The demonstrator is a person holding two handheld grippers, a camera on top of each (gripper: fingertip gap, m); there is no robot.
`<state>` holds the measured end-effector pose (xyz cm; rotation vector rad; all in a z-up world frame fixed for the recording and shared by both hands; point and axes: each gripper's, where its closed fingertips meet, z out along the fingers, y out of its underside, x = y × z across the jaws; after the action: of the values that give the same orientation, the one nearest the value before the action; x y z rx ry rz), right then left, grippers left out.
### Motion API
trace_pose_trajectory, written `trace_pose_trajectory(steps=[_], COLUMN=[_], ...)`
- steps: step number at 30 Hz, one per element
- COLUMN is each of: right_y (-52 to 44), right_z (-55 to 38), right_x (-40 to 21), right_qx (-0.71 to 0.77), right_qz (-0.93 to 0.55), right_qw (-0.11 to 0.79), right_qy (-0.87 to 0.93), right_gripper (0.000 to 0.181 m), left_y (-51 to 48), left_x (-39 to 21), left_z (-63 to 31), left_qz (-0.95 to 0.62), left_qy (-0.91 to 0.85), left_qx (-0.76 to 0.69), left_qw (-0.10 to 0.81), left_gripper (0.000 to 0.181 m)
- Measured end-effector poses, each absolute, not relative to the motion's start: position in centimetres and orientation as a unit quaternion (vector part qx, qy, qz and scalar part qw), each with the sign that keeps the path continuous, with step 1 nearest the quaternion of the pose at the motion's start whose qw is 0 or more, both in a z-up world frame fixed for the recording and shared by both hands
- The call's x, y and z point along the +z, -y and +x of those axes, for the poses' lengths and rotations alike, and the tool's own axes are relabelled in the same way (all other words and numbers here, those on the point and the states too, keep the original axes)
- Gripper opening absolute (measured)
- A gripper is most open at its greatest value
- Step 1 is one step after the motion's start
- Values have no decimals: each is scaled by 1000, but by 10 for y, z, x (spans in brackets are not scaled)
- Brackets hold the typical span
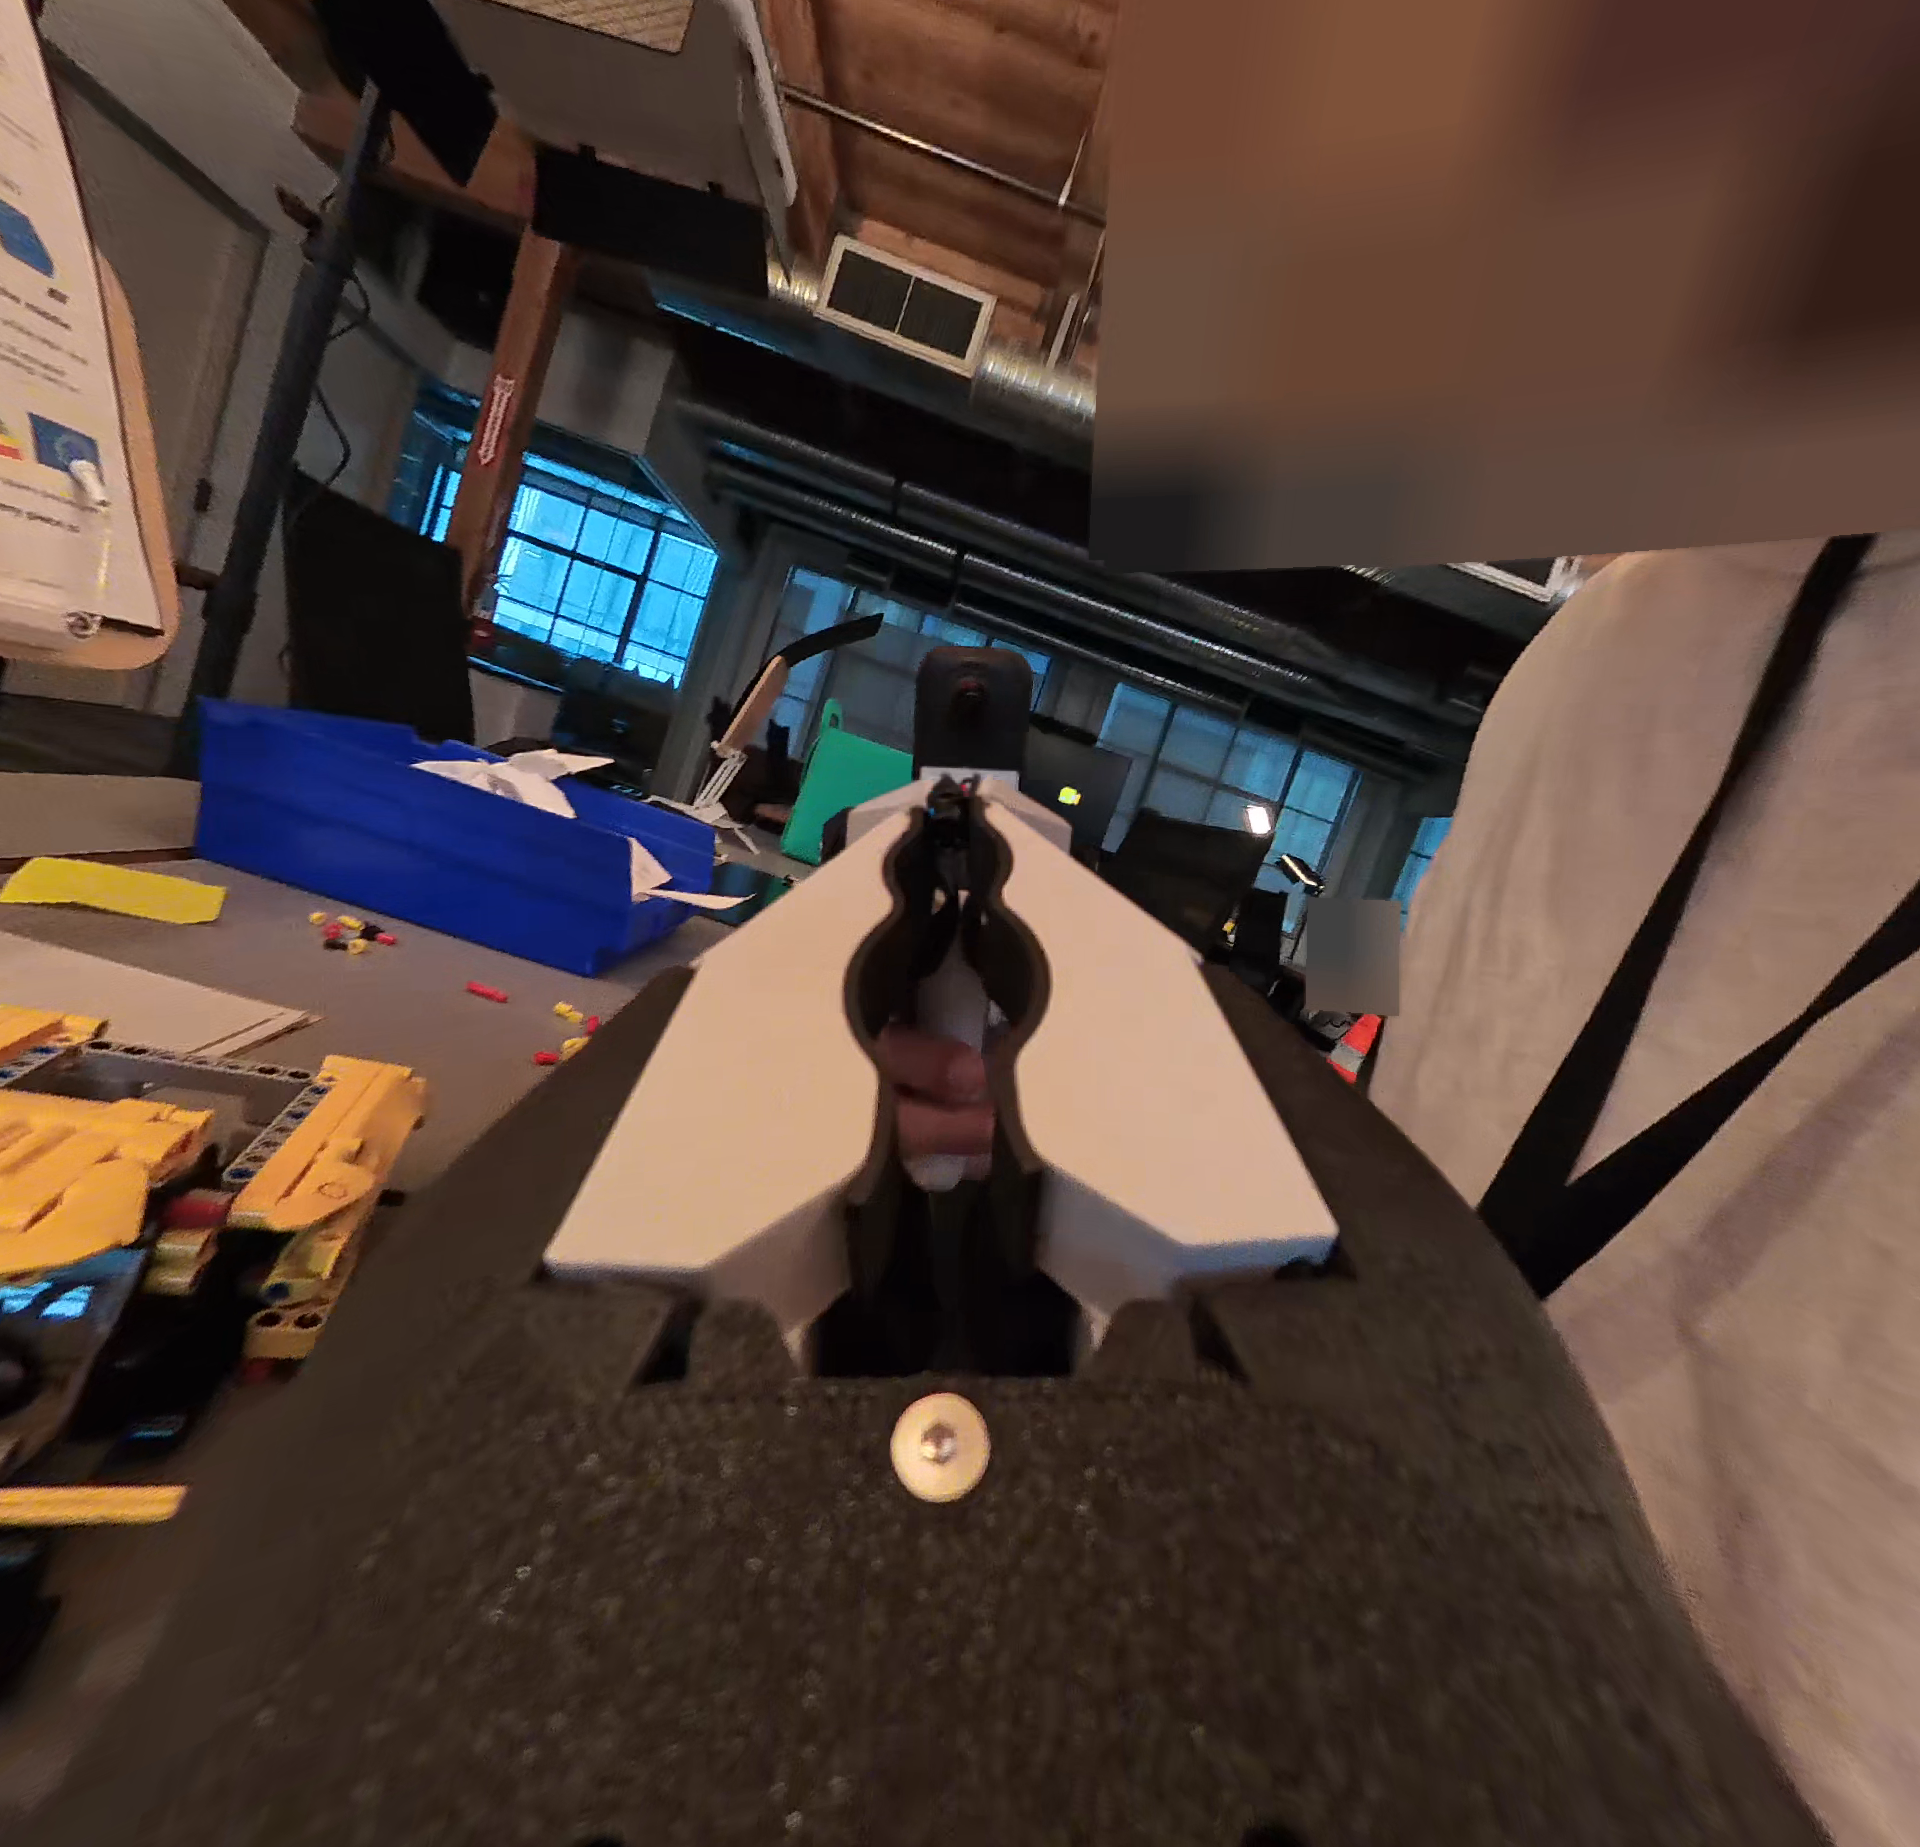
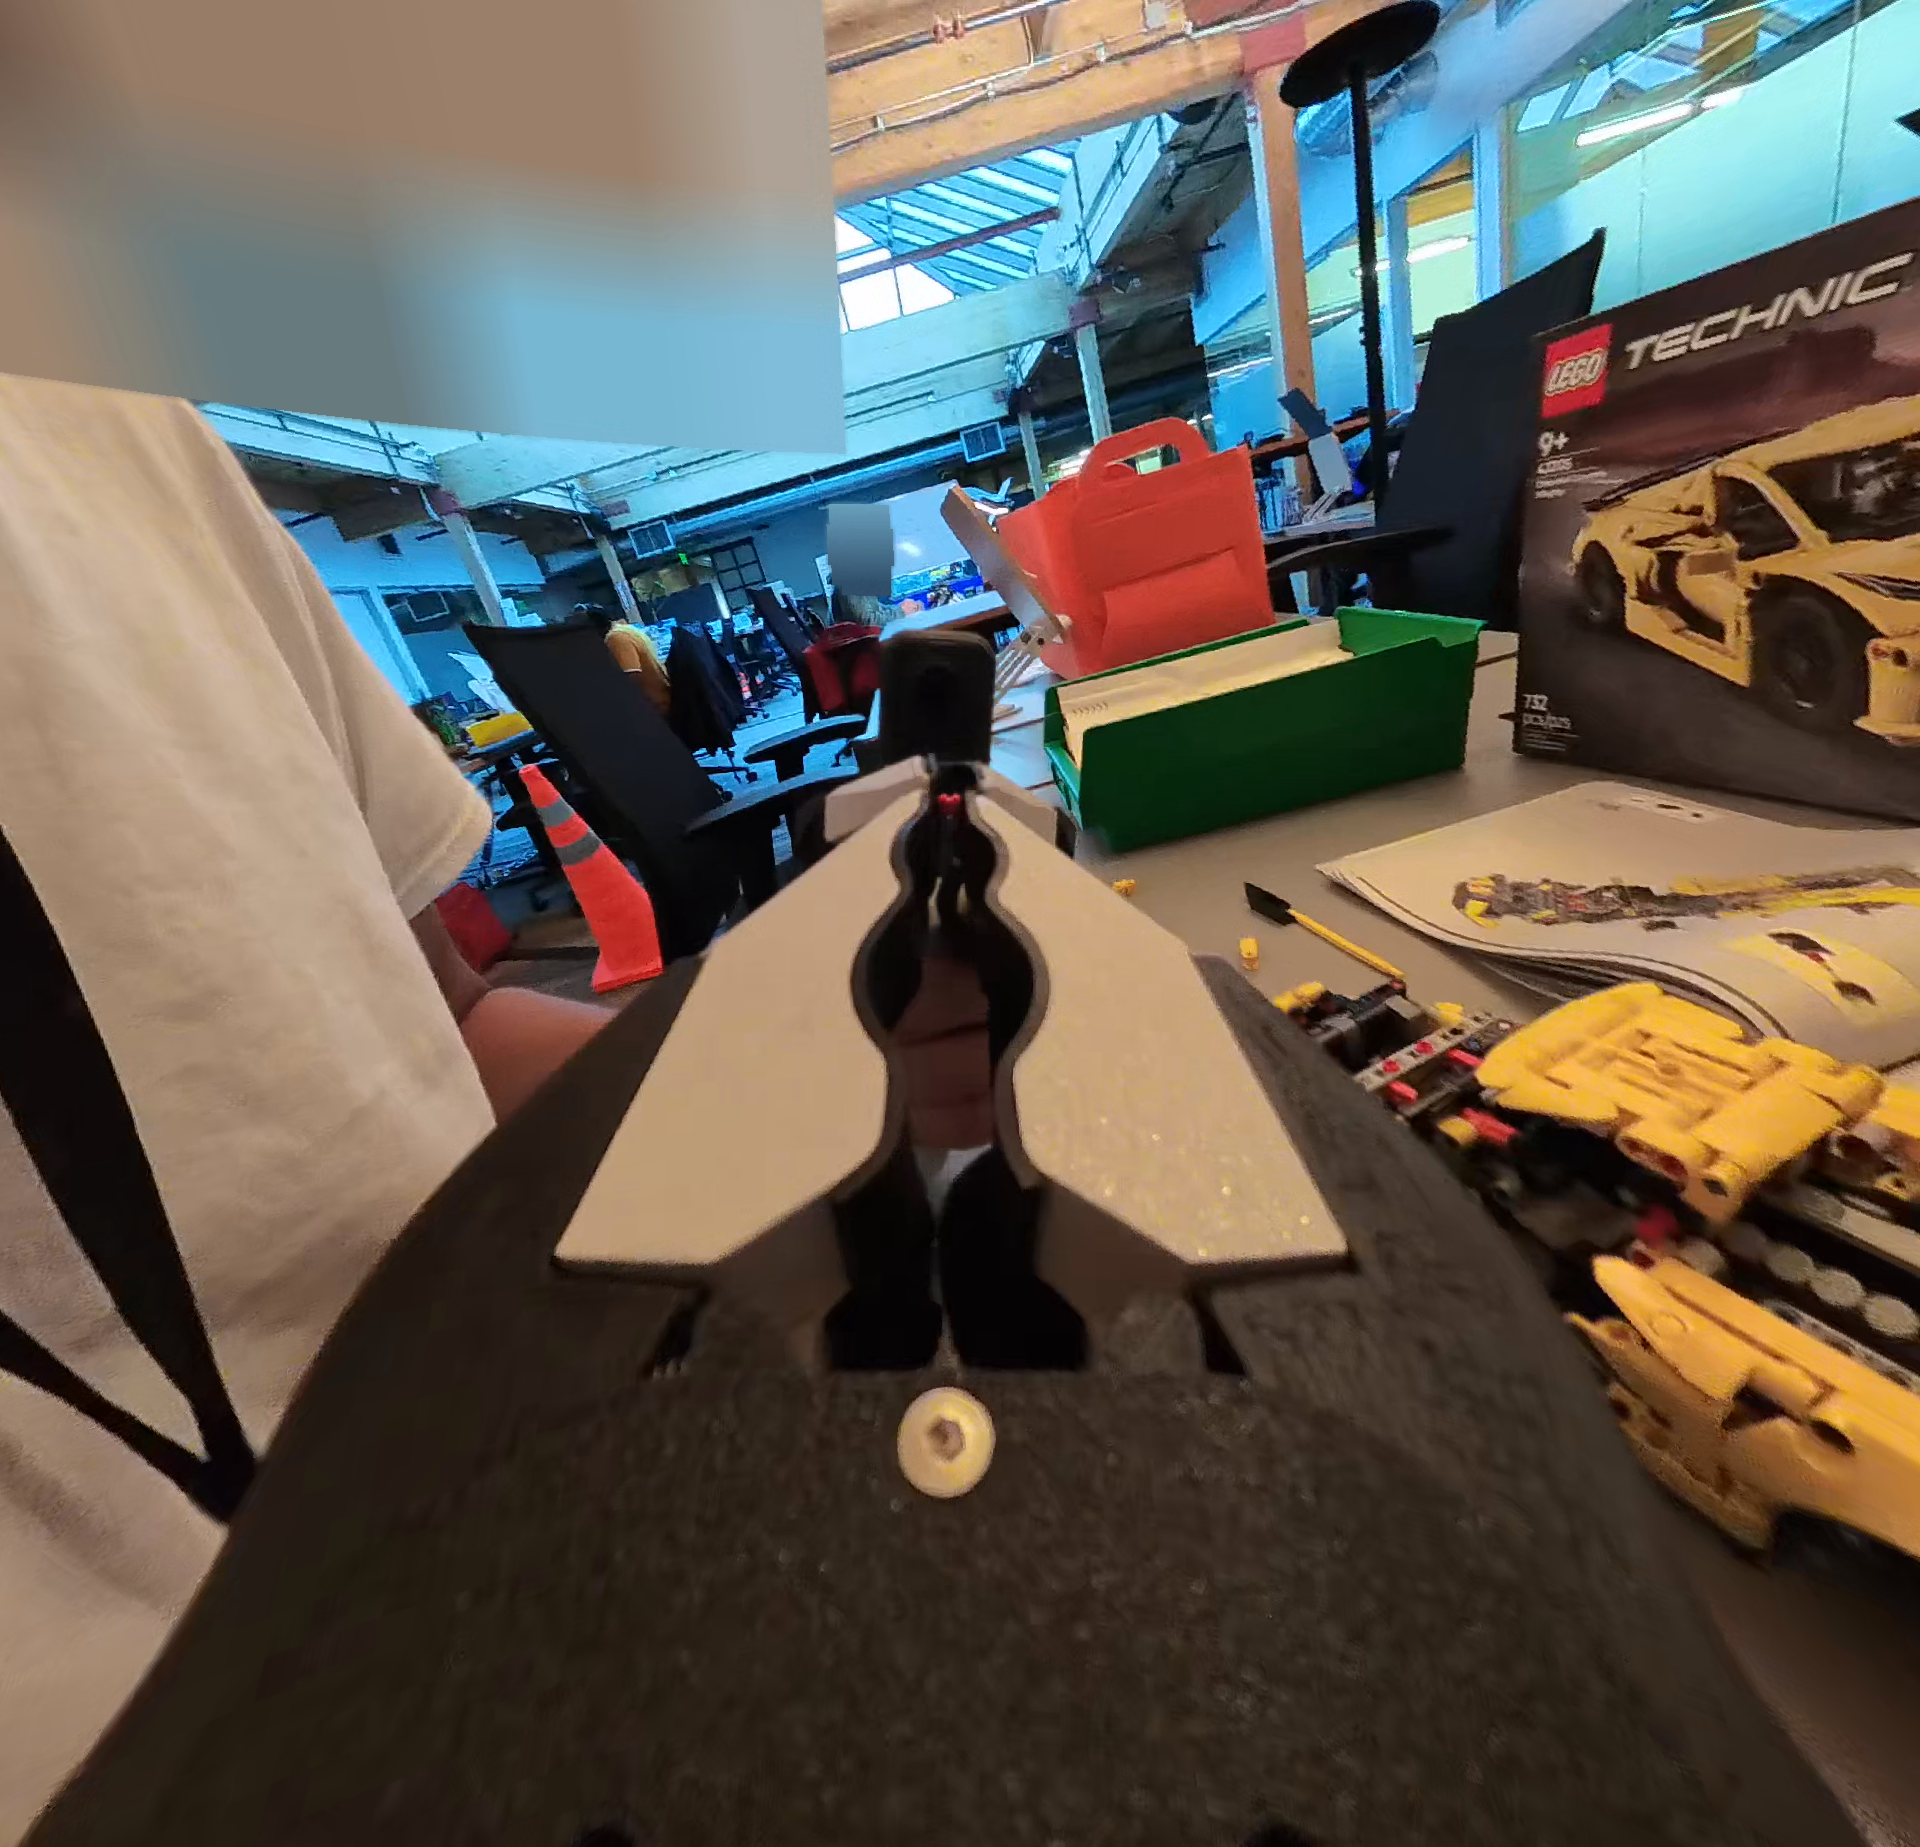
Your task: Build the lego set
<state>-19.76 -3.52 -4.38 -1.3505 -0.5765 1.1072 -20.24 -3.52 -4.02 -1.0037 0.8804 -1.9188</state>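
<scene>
1. While the half-built yellow plastic brick car with its black and grey beam frame (image 1: pixel 156 1163) lies on the grey table (image 1: pixel 436 997), the work goes on in the air beside it. The two grippers are raised above the car and point tip to tip at each other.
2. The left gripper (image 1: pixel 951 810) has its jaws drawn nearly together on a tiny dark piece with a blue spot (image 1: pixel 945 833). The piece is too small for me to tell its shape.
3. The right gripper (image 2: pixel 945 805) likewise has its jaws pressed in on a tiny red piece (image 2: pixel 945 802), probably a connector pin.
4. The step in hand, I judge, is mating these two small parts before the result goes onto the car.
5. The next move calls for lining the red piece up with the dark one along a single axis, then pushing straight without loosening either pinch. A slight tilt could flick a part away.
6. The car looks well advanced, with curved yellow body panels over a studded frame and red and blue pins showing.
7. Beyond the car lie loose red and yellow bits (image 1: pixel 353 933) and a blue plastic bin (image 1: pixel 416 841). On the car's other side sit the open instruction booklet (image 2: pixel 1610 893), a green plastic bin (image 2: pixel 1247 758) and the dark cardboard set box (image 2: pixel 1714 550).
</scene>
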Motion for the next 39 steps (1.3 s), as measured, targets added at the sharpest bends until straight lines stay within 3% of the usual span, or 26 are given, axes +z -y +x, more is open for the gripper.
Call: trace_pose_trajectory(steps=[21,29,35,37,39], right_y=[37,37,37,38,47], right_z=[-205,-200,-184,-162,-126], right_x=[-50,-58,-71,-102,-163], right_qx=[456,337,344,341,229], right_qz=[-601,-614,-660,-729,-820], right_qw=[592,615,565,484,361], right_qy=[284,363,357,345,381], right_gripper=[2,3,3,3,3], left_y=[41,41,38,25,18], left_x=[-47,-54,-70,-77,-74], left_z=[-202,-197,-187,-185,-189], left_qz=[-399,-406,-453,-485,-486], left_qy=[-347,-298,-327,-323,-322], left_qx=[-777,-839,-798,-769,-759], left_qw=[341,204,224,263,291], left_gripper=[6,6,6,7,7])
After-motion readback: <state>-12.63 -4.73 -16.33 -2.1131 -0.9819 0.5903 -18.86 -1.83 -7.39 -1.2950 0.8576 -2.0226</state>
